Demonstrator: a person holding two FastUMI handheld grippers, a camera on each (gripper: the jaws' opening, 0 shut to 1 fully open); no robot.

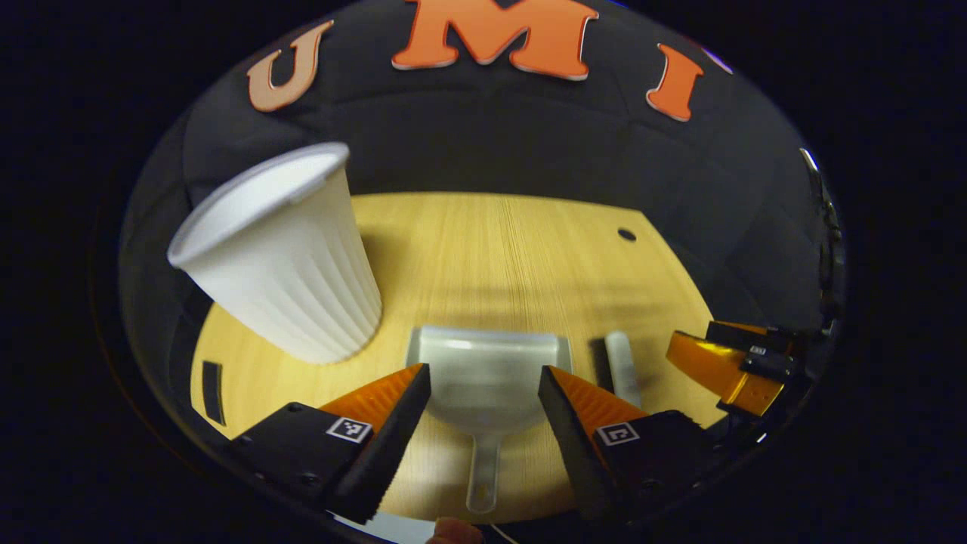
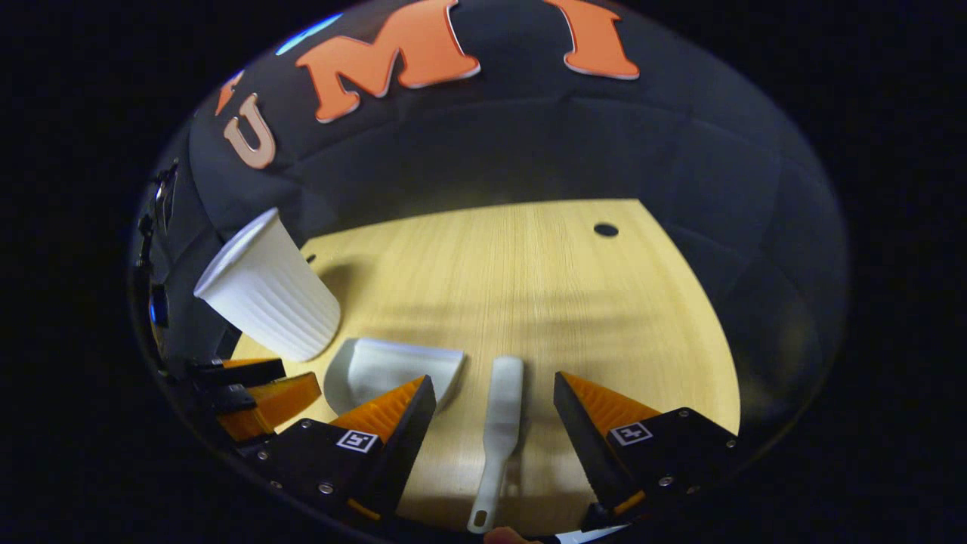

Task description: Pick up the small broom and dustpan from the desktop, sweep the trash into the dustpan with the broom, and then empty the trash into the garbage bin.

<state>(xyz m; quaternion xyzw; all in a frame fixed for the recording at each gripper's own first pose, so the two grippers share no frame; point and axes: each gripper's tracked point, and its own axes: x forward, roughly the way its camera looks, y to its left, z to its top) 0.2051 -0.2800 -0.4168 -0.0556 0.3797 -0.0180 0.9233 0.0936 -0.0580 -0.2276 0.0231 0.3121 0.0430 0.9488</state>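
In the left gripper view, the left gripper (image 1: 483, 393) hangs over the wooden desktop (image 1: 491, 249) with its 2 fingers spread wide and nothing between them but air. The dustpan (image 1: 487, 370) lies flat directly below the gap, its handle running toward 6 o'clock and its mouth opening toward 12 o'clock. At 10 o'clock stands the white ribbed garbage bin (image 1: 291, 257), upright on the desktop just beside the dustpan's left corner; whether they touch is hard to tell. The small broom (image 1: 623, 366) lies at 2 o'clock from the dustpan, just beside its right edge, and the right gripper (image 1: 725, 363) shows near the desktop's right edge at 3 o'clock.

In the right gripper view, the right gripper (image 2: 495, 397) is likewise spread wide and holds nothing, with the small broom (image 2: 498, 423) lying lengthwise under the gap, handle toward 6 o'clock. The dustpan (image 2: 385, 370) sits at 10 o'clock from it, the garbage bin (image 2: 272, 291) beyond that, and the left gripper (image 2: 257, 393) at 8 o'clock. From 12 to 3 o'clock the desktop (image 2: 566, 302) lies bare up to its far edge, apart from 1 small dark hole (image 2: 606, 229) near the far corner.
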